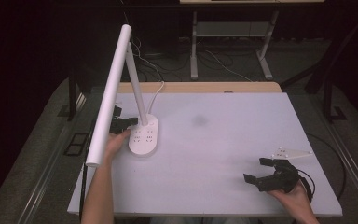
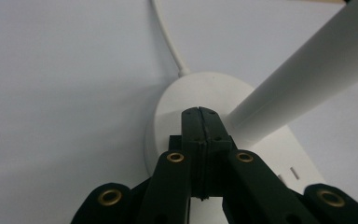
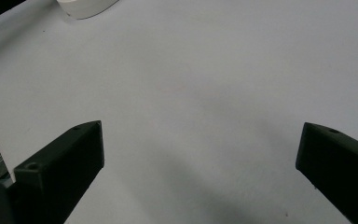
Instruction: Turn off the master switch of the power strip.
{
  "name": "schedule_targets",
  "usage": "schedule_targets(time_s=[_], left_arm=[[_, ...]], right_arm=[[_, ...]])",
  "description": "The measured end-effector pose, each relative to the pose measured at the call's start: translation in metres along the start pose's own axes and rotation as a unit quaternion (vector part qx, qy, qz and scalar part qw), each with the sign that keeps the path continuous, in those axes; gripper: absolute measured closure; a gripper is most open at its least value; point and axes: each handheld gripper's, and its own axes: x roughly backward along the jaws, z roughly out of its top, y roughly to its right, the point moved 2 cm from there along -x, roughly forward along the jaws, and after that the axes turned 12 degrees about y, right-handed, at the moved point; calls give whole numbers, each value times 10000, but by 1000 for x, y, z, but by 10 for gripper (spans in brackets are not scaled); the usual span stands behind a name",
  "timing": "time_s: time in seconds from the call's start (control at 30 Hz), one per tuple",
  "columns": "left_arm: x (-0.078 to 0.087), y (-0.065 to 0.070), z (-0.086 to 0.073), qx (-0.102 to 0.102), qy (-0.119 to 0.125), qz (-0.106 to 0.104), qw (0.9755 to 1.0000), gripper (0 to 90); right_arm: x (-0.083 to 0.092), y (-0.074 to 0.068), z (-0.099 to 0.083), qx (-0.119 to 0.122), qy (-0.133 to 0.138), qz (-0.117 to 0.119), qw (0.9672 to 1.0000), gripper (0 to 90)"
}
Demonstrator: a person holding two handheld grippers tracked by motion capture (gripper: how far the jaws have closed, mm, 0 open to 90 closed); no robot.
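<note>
Near the left edge of the surface [image 1: 223, 140]:
Lamp base [image 1: 144, 135]: white oval, resting flat toward the far-left corner; stem [image 1: 136, 84] rises from its far end, long lamp head [image 1: 108, 98] leans out over the left edge.
Cord [image 2: 168, 37]: leaves the base toward the far edge.
Left claw [image 2: 199, 114]: jaws pressed fully together, nothing between them; tips over the base beside the stem foot (contact cannot be confirmed).
Right claw [image 1: 260, 171]: jaws wide apart, empty, idle near the near-right corner, well apart from the lamp.
Step in hand: likely pressing a control on the base with closed tips.
Next move: a gentle downward press, keeping clear of the stem.
</note>
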Motion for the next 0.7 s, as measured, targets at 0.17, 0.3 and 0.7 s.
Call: schedule_targets(time_s=[0.17, 0.3, 0.7], left_arm=[[1, -3, -2, 248, 108, -62, 9996, 900], [0, 0, -2, 185, 93, 26, 9998, 900], [0, -1, -5, 398, 146, 29, 9991, 900]], right_arm=[[0, 0, 0, 24, -14, 2, 10000, 4], [0, 0, 0, 27, -5, -5, 10000, 4], [-1, -2, 0, 64, -14, 50, 10000, 4]])
